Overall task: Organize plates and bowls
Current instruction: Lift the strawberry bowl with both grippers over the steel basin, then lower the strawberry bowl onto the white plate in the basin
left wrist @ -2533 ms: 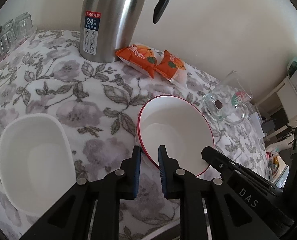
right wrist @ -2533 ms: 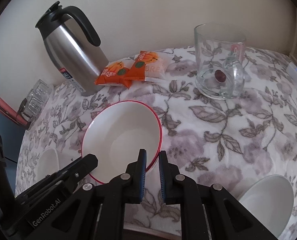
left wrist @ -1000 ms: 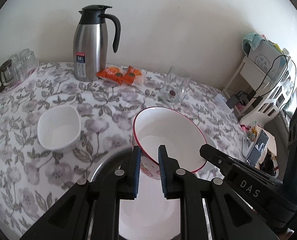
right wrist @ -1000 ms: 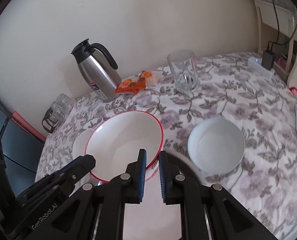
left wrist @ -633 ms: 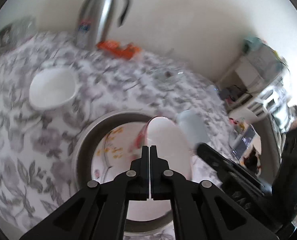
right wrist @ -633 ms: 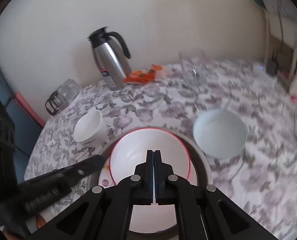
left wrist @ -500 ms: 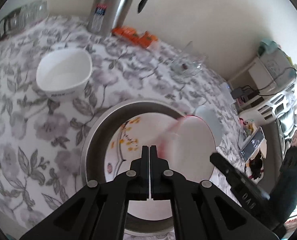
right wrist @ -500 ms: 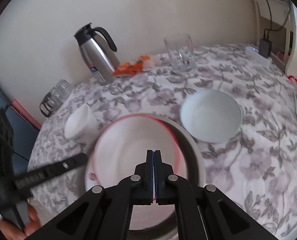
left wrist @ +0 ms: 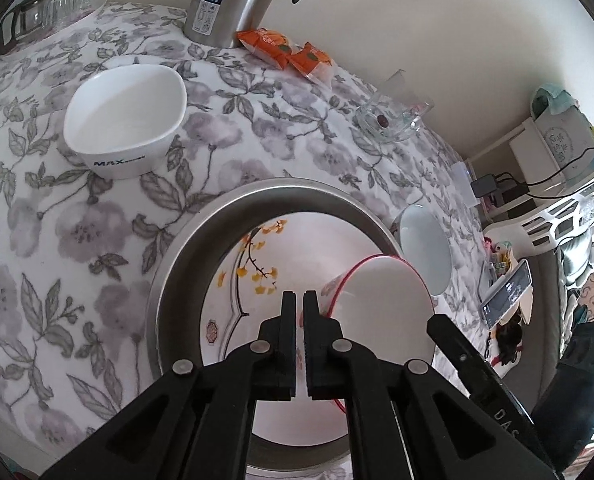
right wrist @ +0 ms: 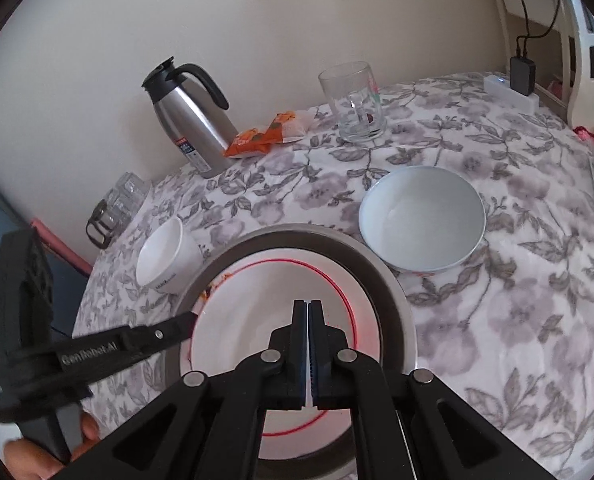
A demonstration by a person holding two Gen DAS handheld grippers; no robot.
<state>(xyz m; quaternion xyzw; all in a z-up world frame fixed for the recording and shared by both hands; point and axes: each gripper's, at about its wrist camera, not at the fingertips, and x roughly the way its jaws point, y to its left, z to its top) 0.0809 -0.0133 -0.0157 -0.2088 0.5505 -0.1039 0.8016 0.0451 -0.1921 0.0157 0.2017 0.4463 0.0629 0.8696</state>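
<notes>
Both grippers, L (left wrist: 299, 298) & R (right wrist: 308, 307), fingers pressed together, holding nothing, above red-rimmed bowl (right wrist: 273, 316) sitting on floral plate (left wrist: 253, 264) inside steel basin (right wrist: 393, 292), near table edge

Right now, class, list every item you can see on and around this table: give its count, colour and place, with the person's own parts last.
Metal basin: one, grey, near table edge.
Floral plate: one, white with yellow leaves, inside basin.
Red-rimmed bowl: one, white, on the plate.
Square bowl: one, white, left of basin.
Round bowl: one, pale, right of basin.
Thermos jug: one, steel and black, by wall.
Snack packets: two, orange, beside jug.
Glass mug: one, clear, by wall.
Small glasses: several, clear, far left.
Tablecloth: one, grey floral.
Left gripper: black, shut.
Right gripper: black, shut.
</notes>
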